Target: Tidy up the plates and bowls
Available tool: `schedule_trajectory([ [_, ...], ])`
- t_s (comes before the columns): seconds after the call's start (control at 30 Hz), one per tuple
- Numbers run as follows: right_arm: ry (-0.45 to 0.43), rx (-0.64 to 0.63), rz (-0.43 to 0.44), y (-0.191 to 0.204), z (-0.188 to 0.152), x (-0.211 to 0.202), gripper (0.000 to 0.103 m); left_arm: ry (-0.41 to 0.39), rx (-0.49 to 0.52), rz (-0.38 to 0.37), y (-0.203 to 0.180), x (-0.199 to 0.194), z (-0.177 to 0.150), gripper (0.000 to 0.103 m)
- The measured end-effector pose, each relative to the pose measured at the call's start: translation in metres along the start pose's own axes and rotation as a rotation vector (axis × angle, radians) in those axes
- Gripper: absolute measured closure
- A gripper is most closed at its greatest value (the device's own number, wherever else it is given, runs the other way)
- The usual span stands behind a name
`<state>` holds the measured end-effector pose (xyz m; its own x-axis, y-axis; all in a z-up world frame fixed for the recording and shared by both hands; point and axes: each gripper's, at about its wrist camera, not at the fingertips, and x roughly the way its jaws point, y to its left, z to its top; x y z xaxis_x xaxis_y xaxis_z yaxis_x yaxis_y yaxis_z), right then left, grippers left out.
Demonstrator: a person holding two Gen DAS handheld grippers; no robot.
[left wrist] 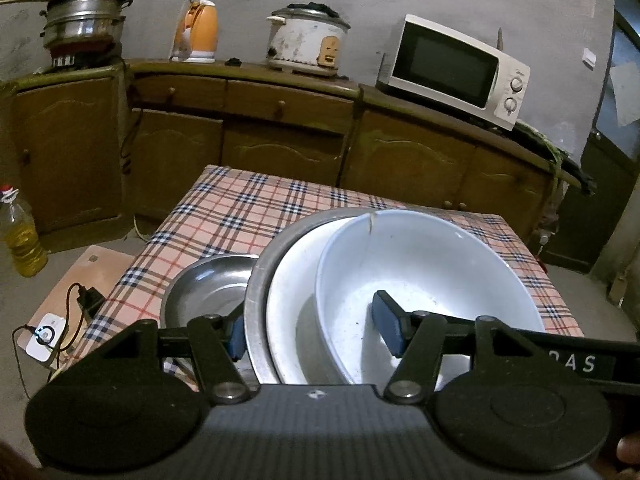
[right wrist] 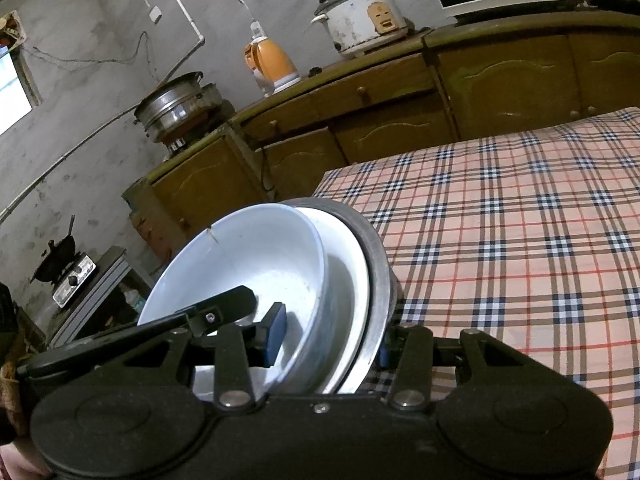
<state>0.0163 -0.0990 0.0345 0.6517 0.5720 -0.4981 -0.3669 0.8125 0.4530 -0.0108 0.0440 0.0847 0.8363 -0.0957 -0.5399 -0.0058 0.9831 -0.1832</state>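
From the left wrist view, the left gripper [left wrist: 314, 330] is clamped on one side of a stack of dishes [left wrist: 304, 280]: a white bowl [left wrist: 432, 264] sits in a white plate [left wrist: 292, 300], and both sit in a bigger metal basin [left wrist: 256, 292]. One blue pad is inside the bowl and the other is outside the basin, so the jaws squeeze all three rims together. The stack is tipped and seems held above the checked table [left wrist: 240, 208]. A small metal dish [left wrist: 208, 292] lies alone on the table just beside the stack, so I think that one is not yet put away. From the right wrist view, the right gripper [right wrist: 330, 338] grips the other side of the same stack the same way. The white bowl has a thin crack near its far rim. Most dishes are nested now, and I think the stack must next be set down.
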Motion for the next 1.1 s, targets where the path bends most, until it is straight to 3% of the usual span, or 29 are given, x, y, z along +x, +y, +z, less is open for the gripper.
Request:
schedule_trajectory([
  [1.1, 0.081, -0.008, 0.015, 0.011, -0.010, 0.041, 0.050, 0.056, -0.042, 0.039, 0.029, 0.014, -0.008, 0.041],
])
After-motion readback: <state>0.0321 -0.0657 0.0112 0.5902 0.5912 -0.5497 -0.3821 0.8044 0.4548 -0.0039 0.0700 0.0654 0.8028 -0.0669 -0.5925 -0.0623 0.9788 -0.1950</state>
